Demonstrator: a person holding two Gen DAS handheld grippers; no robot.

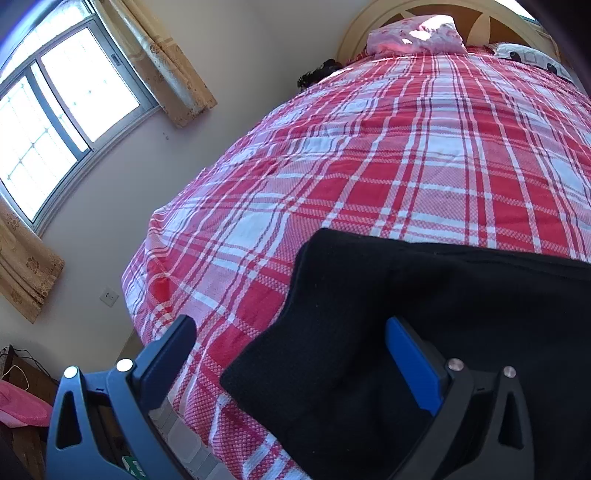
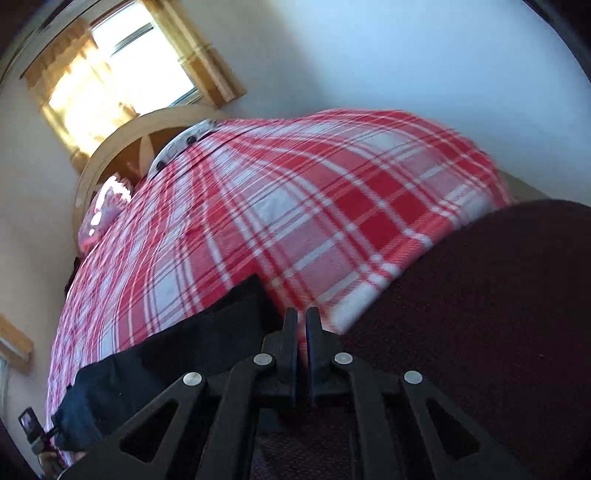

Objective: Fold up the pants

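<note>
Black pants (image 1: 424, 314) lie flat on a bed with a red and white plaid cover (image 1: 406, 155). My left gripper (image 1: 291, 343) is open just above the pants' near left corner; one finger is over the cover, the other over the cloth. In the right wrist view the pants (image 2: 177, 350) stretch to the left along the bed's near edge. My right gripper (image 2: 301, 321) has its jaws nearly together, at the pants' right end. Whether cloth is pinched between them is not visible.
A dark maroon cloth (image 2: 480, 314) fills the right of the right wrist view. Pillows (image 1: 417, 35) and a wooden headboard (image 1: 373, 22) are at the far end of the bed. A window with curtains (image 1: 55, 110) and a wall lie left of the bed.
</note>
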